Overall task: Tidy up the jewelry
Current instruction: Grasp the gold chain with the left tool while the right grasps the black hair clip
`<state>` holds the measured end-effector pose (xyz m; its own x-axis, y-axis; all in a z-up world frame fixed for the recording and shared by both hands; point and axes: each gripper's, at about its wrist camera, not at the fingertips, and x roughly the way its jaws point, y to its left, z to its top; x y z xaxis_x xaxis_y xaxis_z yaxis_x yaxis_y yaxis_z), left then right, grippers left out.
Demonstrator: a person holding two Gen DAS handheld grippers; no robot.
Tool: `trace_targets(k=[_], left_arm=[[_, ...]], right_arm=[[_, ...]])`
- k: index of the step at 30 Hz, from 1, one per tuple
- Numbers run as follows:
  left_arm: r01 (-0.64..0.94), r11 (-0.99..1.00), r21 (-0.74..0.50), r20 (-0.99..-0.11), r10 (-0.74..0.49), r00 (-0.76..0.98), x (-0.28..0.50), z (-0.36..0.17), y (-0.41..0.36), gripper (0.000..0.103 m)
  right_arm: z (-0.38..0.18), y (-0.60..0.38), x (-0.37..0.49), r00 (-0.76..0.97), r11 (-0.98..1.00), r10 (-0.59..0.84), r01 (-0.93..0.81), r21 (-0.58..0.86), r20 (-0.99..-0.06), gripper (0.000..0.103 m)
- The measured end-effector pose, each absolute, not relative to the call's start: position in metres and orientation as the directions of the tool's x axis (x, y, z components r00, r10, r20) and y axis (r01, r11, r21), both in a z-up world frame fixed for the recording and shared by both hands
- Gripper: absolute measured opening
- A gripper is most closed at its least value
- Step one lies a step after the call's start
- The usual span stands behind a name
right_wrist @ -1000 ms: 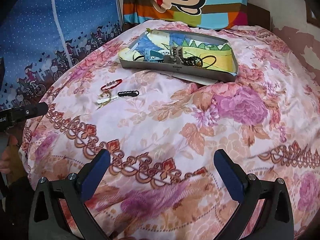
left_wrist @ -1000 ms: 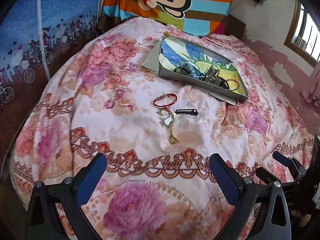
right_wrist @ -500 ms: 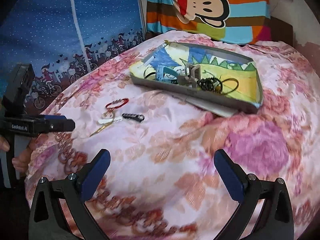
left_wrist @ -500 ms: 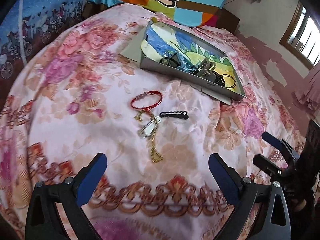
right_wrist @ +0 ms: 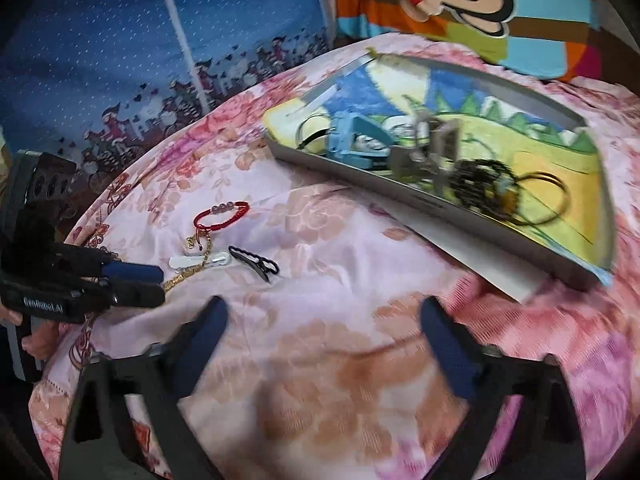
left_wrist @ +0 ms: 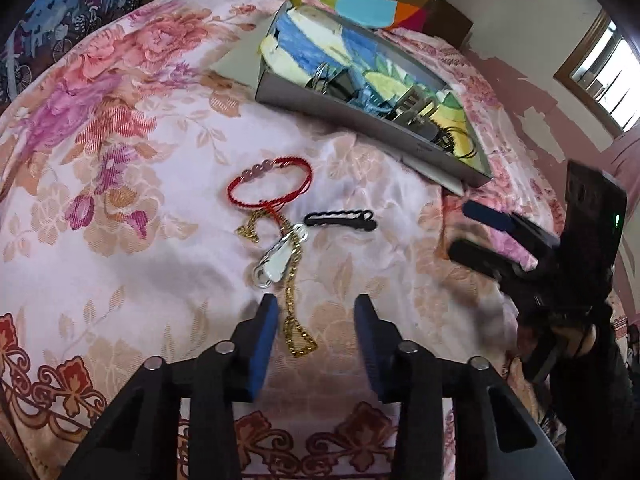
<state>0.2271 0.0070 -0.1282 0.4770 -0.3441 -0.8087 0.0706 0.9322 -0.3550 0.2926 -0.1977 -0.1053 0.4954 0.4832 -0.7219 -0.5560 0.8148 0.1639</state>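
We note bedspread (left_wrist: pixel 120 152): satin-like cloth, soft sheen. Gold chain (left_wrist: pixel 294 300): shiny metal. Red bracelet (left_wrist: pixel 272 184): braided cord, glossy beads. Black clip (left_wrist: pixel 340 219): glossy. Tray (right_wrist: pixel 400 188): matt grey walls, printed lining.

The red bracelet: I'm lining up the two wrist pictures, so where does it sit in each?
Left wrist view: the red bracelet lies centre, above the gold chain and ahead of the left claw.
Right wrist view: left of centre, beyond the left claw's tips.
Shared landmark: the black hair clip, just right of the bracelet in both views.
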Motion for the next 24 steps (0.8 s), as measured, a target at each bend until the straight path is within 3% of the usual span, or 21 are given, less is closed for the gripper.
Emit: trace_targets(k=[1, 7, 14, 16, 24], left_arm=[[0.065, 0.934, -0.351, -0.814, -0.338, 0.473, 0.228, -0.130, 0.008, 0.031], [0.028, 0.937, -0.347, -0.829, -0.320, 0.459, 0.234, -0.138, 0.014, 0.019], [0.039, 0.944, -0.327, -0.837, -0.308, 0.452, 0.231, -0.142, 0.011, 0.008], [0.045, 0.947, -0.319, -0.837, -0.304, 0.455, 0.228, -0.142, 0.009, 0.008], [0.046, 0.949, -0.311, -0.818, -0.292, 0.497, 0.216, -0.128, 0.009, 0.005]], right_arm=[[-0.108, -0.191, 0.297, 0.483, 0.808, 0.485, -0.567, 0.163, -0.729, 0.068], [-0.119, -0.161, 0.309, 0.402, 0.750, 0.530, -0.633, 0.192, -0.746, 0.042], [-0.131, -0.137, 0.309, 0.371, 0.728, 0.528, -0.661, 0.182, -0.764, 0.026], [-0.133, -0.138, 0.308, 0.375, 0.735, 0.536, -0.649, 0.198, -0.756, 0.017], [-0.135, -0.145, 0.299, 0.412, 0.752, 0.563, -0.615, 0.237, -0.717, 0.015]])
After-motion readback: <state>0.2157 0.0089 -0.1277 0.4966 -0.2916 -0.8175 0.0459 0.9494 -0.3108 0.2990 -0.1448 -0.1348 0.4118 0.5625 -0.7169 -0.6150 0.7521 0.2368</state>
